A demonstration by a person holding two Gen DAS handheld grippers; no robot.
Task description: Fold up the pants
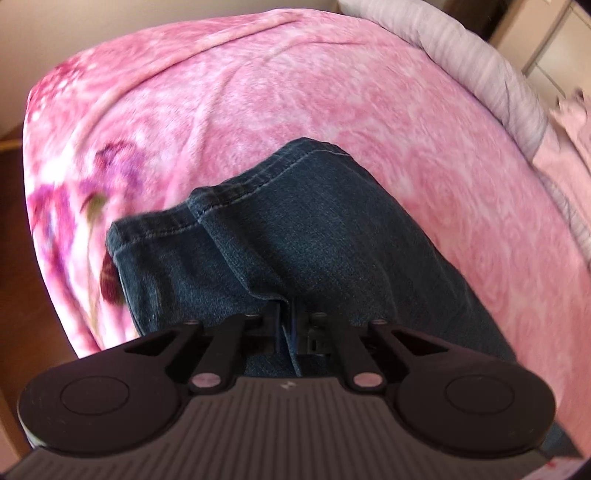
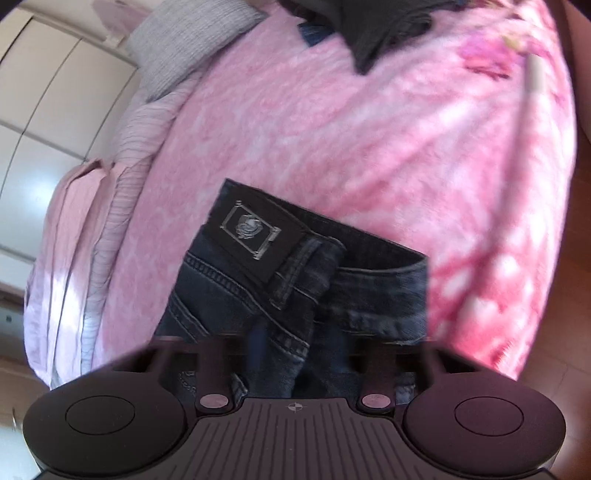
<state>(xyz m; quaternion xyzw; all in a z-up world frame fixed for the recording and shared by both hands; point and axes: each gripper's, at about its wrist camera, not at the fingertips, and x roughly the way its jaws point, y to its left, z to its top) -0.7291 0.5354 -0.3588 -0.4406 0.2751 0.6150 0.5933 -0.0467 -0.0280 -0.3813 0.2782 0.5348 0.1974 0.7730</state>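
Dark blue jeans (image 1: 314,229) hang from my left gripper (image 1: 286,332), which is shut on a fold of denim near the leg ends; both stitched hems (image 1: 207,218) point away from me over the bed. In the right wrist view the waistband end of the jeans (image 2: 332,288) shows, with a black patch bearing a metal emblem (image 2: 255,232) and a belt loop. My right gripper (image 2: 295,354) holds bunched denim just below the waistband; the cloth largely hides its fingertips.
A pink floral blanket (image 1: 295,92) covers the bed under the jeans. Grey bedding (image 1: 480,59) lies along the far edge, with pale pink striped sheets (image 2: 110,184) beside it. Dark clothes (image 2: 380,29) are piled at the far end. White wardrobe doors (image 2: 44,92) and wooden floor (image 1: 22,295) border the bed.
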